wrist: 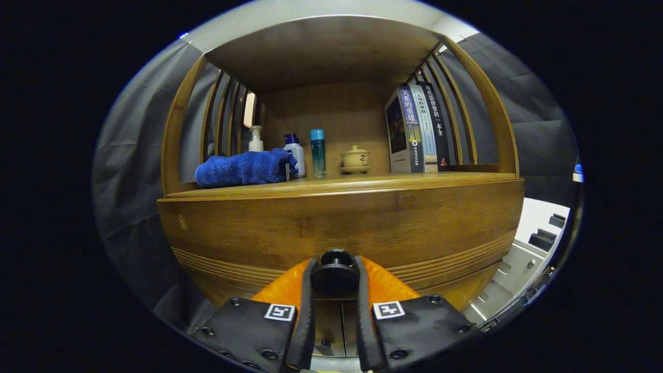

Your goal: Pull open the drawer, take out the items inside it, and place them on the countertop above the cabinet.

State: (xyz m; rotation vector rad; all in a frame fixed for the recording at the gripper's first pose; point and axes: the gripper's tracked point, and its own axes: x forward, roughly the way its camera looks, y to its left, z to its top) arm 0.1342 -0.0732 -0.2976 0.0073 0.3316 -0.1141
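Black round knob point(335, 273) on the brown wooden drawer front point(342, 228) sits clamped between the gripper point(335, 280) fingers; opening step, calling for a straight pull back.

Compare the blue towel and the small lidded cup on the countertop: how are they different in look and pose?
The blue towel is soft, fluffy and folded, lying flat and wide; the lidded cup is hard, beige and stands upright on a saucer. The towel is far bigger than the cup. The towel lies beside the slatted side, the cup nearer the books. Both rest on the countertop, beyond the fingers, which close on the drawer knob.
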